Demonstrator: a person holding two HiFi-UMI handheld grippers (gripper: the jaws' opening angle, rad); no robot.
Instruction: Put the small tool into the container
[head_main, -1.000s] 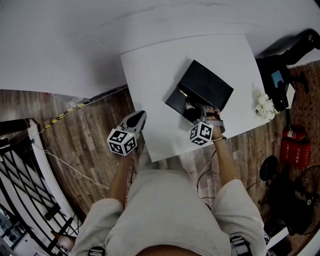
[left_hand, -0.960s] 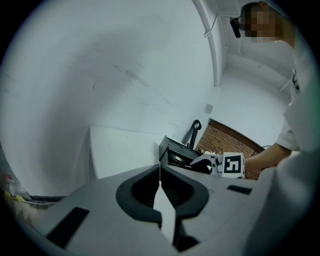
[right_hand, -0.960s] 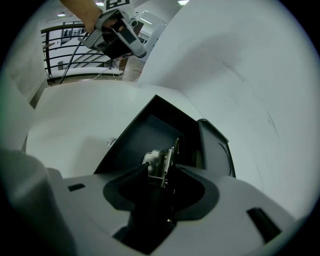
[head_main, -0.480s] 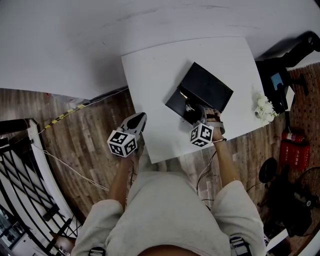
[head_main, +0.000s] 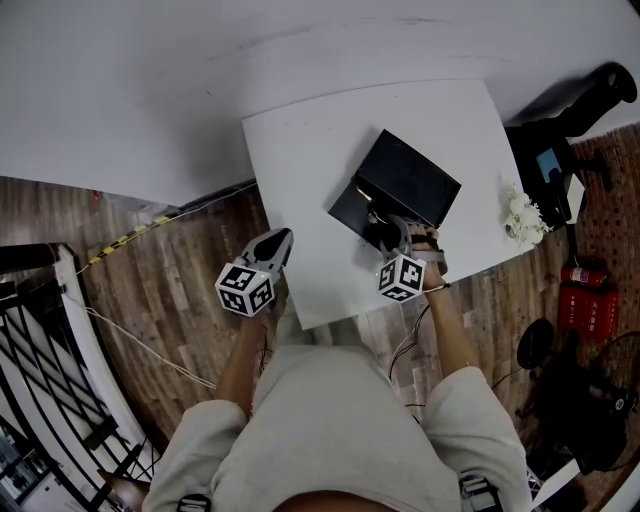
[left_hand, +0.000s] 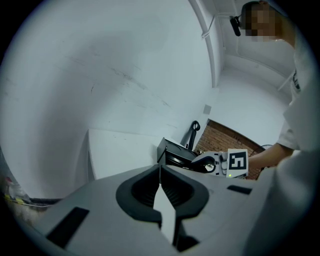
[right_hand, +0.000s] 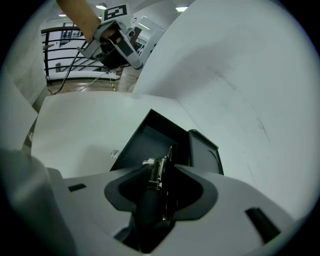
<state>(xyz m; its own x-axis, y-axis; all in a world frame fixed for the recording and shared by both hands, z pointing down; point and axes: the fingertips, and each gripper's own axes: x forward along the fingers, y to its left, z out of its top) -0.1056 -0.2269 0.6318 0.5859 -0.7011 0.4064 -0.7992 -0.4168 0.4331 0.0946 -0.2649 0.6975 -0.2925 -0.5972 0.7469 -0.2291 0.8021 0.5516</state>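
Small tool (right_hand: 156, 172) is pinched between the closing jaws of right gripper (right_hand: 161, 167), poised over container (right_hand: 145, 142) for drop-in; left gripper (left_hand: 160, 172) is clenched empty, parked aside.

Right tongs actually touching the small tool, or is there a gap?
Touching. Right gripper view: the small metal tool with dark handle stands between the closing right tongs, pressed from both sides.

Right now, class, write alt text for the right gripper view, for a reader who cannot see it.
The right gripper, its jaws closing, holds a small tool with a dark handle and metal head upright between them, at an open black container on a white table. The left gripper hangs in a hand beyond the table's far edge.
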